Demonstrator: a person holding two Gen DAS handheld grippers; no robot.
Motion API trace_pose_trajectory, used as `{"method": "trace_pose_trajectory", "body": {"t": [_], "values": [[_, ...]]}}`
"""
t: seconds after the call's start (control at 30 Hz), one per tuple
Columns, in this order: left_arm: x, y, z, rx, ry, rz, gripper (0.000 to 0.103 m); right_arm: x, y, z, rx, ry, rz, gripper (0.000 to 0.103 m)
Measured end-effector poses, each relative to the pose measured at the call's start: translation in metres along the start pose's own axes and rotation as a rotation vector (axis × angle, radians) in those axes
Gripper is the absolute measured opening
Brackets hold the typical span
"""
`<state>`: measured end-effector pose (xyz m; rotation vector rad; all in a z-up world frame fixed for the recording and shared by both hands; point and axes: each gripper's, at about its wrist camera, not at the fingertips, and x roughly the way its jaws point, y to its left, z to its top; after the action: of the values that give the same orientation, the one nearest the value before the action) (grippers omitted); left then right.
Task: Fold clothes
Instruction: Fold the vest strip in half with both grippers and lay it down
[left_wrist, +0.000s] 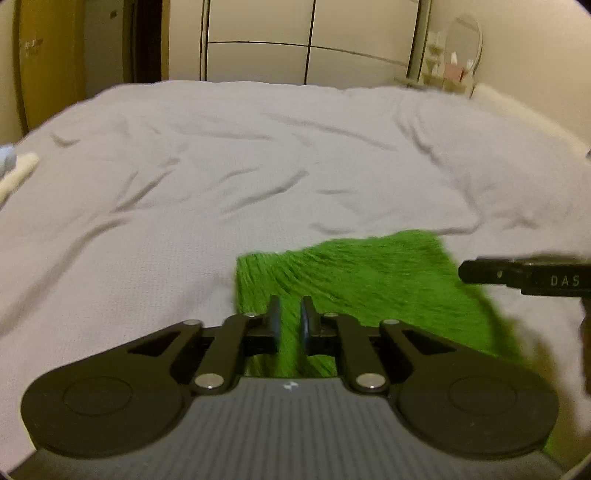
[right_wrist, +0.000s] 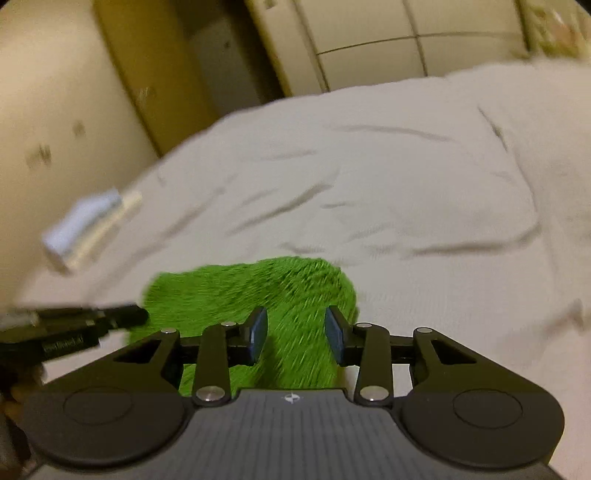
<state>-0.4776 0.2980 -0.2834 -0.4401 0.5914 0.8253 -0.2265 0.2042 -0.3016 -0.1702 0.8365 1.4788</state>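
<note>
A bright green fuzzy garment (left_wrist: 369, 280) lies on the white bedsheet (left_wrist: 221, 166), near the front of the bed. My left gripper (left_wrist: 290, 317) hangs over its left part with the jaws a narrow gap apart; green cloth shows between them, and I cannot tell if they pinch it. My right gripper (right_wrist: 295, 332) is open over the garment (right_wrist: 251, 291), green cloth below the gap. The right gripper's tip shows in the left wrist view (left_wrist: 480, 273) at the garment's right edge. The left gripper's tip shows in the right wrist view (right_wrist: 125, 315).
A white and pale blue folded item (right_wrist: 88, 225) lies at the bed's left edge, also in the left wrist view (left_wrist: 14, 170). A wardrobe (left_wrist: 310, 40) and a door (left_wrist: 48, 55) stand behind the bed. A mirror and small shelf (left_wrist: 458, 48) stand at the far right.
</note>
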Motion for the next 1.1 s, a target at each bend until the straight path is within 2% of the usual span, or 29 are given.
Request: {"method": "trace_pose_trajectory", "body": {"t": [0.13,0.17,0.23,0.33,0.4,0.53,0.67,0.83,0.97,1.03,1.1], "values": [[-0.035,-0.021,-0.019,-0.005,-0.015,-0.072,0.01,-0.039,0.005,-0.029,0.044,-0.006,0.045,0.039],[-0.041,-0.027,-0.025,-0.004,-0.017,-0.088,0.01,-0.044,0.008,-0.036,0.04,-0.002,0.053,0.034],[-0.031,-0.035,-0.036,0.016,0.024,-0.064,0.011,-0.047,0.015,-0.048,0.008,0.03,0.043,0.028],[-0.01,-0.044,-0.053,0.045,0.089,-0.002,0.013,-0.029,0.02,-0.061,-0.046,0.1,-0.011,0.028],[-0.01,-0.046,-0.055,0.043,0.092,0.026,0.013,-0.027,0.019,-0.059,-0.039,0.111,-0.014,0.028],[-0.036,-0.053,-0.05,0.058,0.078,0.077,0.011,-0.05,0.024,-0.055,-0.027,0.071,-0.011,0.029],[-0.074,-0.055,-0.063,0.046,0.054,0.075,0.011,-0.086,0.039,-0.069,-0.049,0.037,0.026,0.03],[-0.088,-0.066,-0.088,0.06,0.082,0.073,0.011,-0.094,0.058,-0.098,-0.104,0.091,0.021,0.03],[-0.061,-0.064,-0.116,0.079,0.168,0.149,0.012,-0.073,0.055,-0.118,-0.115,0.181,-0.029,0.04],[-0.065,-0.062,-0.118,0.061,0.17,0.153,0.012,-0.076,0.052,-0.117,-0.068,0.179,-0.015,0.04],[-0.075,-0.064,-0.114,0.055,0.161,0.16,0.014,-0.086,0.055,-0.114,-0.075,0.157,-0.026,0.043]]}}
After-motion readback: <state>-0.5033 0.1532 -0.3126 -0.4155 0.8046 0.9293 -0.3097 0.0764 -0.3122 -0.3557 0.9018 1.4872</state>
